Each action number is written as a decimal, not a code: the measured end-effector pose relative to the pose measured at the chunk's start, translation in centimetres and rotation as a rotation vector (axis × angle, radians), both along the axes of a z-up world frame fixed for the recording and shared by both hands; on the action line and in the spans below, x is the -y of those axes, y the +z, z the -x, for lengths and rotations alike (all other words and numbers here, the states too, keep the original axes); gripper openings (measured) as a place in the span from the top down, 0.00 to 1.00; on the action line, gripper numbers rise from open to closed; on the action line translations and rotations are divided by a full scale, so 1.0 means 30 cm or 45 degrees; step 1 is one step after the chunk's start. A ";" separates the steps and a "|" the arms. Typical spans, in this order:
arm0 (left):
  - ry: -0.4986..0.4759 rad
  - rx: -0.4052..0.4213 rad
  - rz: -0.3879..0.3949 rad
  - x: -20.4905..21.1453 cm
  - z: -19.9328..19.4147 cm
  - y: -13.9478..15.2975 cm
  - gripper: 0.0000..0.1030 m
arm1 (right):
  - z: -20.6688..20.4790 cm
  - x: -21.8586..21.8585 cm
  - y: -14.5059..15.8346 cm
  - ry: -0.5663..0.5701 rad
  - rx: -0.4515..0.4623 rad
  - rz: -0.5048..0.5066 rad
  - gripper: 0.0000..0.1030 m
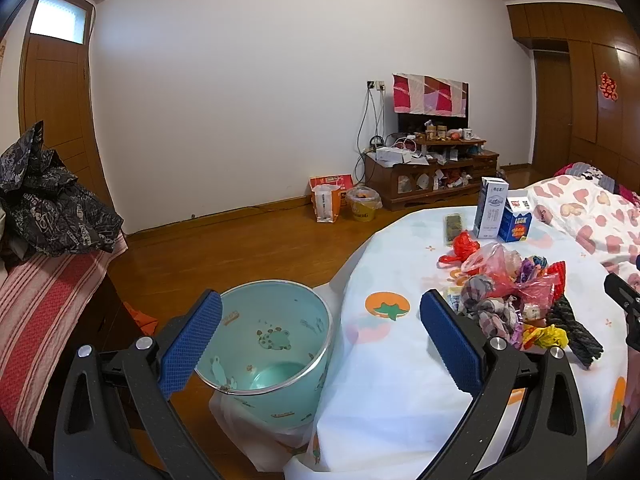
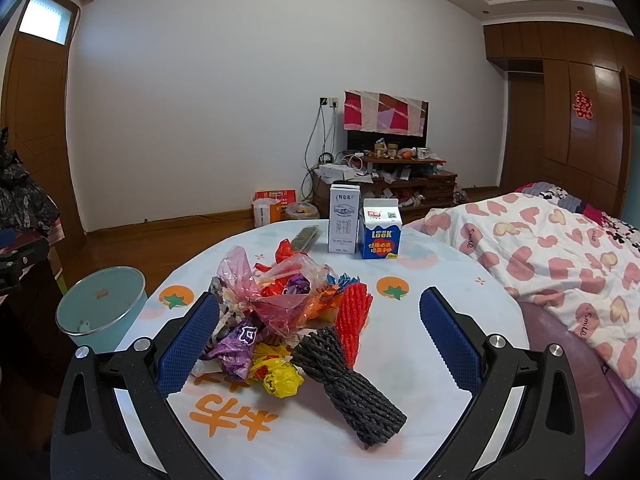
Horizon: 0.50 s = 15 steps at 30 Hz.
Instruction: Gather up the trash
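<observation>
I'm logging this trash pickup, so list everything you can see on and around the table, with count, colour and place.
table: one, round, white cloth with orange fruit prints
trash pile: one heap, pink, red, purple and yellow wrappers and bags, table centre
foam net sleeve, dark grey: one, near edge of the pile
foam net sleeve, red: one, touching the grey one
milk carton: one, white, upright, far side of table
small carton: one, blue and white, right beside the milk carton
flat dark packet: one, left of the cartons
bin: one, pale green, on the floor left of table
bed quilt: one, white with pink hearts, right
left gripper: open, empty
right gripper: open, empty
</observation>
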<state>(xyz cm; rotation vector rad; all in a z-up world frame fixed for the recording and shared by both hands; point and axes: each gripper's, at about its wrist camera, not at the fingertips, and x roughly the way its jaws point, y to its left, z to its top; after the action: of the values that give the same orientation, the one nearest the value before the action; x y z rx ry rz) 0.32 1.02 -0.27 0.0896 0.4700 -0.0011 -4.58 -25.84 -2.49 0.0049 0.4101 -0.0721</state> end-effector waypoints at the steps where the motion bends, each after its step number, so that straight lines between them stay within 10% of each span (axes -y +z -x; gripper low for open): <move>1: 0.001 -0.003 -0.002 -0.003 -0.003 -0.004 0.06 | -0.001 0.003 -0.002 -0.002 0.000 0.000 0.04; 15: -0.002 -0.106 -0.077 0.093 -0.084 -0.227 0.06 | -0.001 0.200 -0.183 -0.099 -0.099 -0.017 0.05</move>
<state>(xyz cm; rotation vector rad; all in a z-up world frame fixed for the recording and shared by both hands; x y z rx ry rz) 2.84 -1.78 -7.09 0.1501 0.5531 0.0078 -4.55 -31.85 -7.99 0.0310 0.4881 -0.1464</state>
